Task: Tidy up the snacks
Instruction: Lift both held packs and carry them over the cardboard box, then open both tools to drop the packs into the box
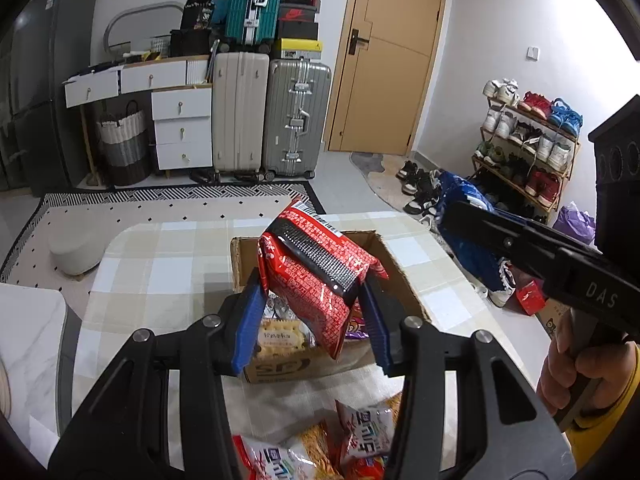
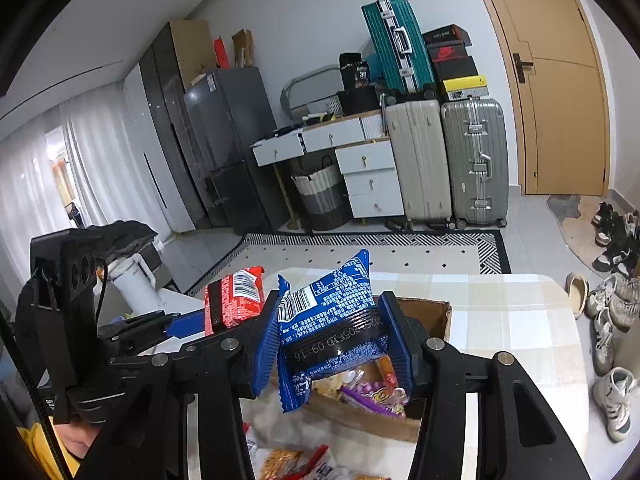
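The left tool (image 1: 310, 312) pinches a red snack packet (image 1: 320, 276) between its blue pads, the packet tilted and held just above an open cardboard box (image 1: 396, 272) on the checked counter (image 1: 160, 256). The packet's lower end hides much of the box's inside; behind and below it only a biscuit pack (image 1: 280, 338) and bits of foil and purple wrapper show. Nearer than the pads, more snack bags (image 1: 360, 436) lie on the counter, cut off by the tool's black arms and the frame edge.

The right tool (image 2: 334, 344) pinches a blue snack packet (image 2: 328, 320), also just over the box (image 2: 432, 312), whose contents are mostly covered; a purple wrapper (image 2: 372, 396) peeks out below. To its left the other tool's red packet (image 2: 234, 300) shows, its lower part blocked by the blue pad. Suitcases (image 2: 472, 160) and a door (image 2: 560, 92) stand far ahead.
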Demonstrator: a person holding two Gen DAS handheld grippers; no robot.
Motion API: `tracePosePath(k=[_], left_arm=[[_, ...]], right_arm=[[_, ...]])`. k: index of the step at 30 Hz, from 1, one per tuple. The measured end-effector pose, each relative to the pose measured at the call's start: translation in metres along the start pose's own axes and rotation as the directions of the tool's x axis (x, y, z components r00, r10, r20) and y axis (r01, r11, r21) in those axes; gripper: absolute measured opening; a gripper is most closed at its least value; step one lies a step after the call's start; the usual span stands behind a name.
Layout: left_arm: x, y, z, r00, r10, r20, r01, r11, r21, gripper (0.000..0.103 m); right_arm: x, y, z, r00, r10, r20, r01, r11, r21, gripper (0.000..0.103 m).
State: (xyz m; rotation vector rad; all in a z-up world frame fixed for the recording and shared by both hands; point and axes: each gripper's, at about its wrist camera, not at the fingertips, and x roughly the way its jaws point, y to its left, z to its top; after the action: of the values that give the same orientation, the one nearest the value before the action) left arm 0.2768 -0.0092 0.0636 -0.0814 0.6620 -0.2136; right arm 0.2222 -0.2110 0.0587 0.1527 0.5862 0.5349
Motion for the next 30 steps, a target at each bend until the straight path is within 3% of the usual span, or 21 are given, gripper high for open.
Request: tracePosePath(k=[17,30], left_arm=[[0.169,0.029,0.025,0.989,0.003,-0.15,-0.005,1.0,-0.013,0.043],[0.241,0.038,0.005,0.977,0.008,-0.215,-0.014,1.0,-0.024,0.044]], right_arm=[[0.102,-0.039,-0.014,0.989,-0.018,-0.145,0.023,0.999,0.035,0.049],[0.131,-0.058,-0.024,0.979,-0.031,-0.202,0.044,0.997,0.063,0.049]])
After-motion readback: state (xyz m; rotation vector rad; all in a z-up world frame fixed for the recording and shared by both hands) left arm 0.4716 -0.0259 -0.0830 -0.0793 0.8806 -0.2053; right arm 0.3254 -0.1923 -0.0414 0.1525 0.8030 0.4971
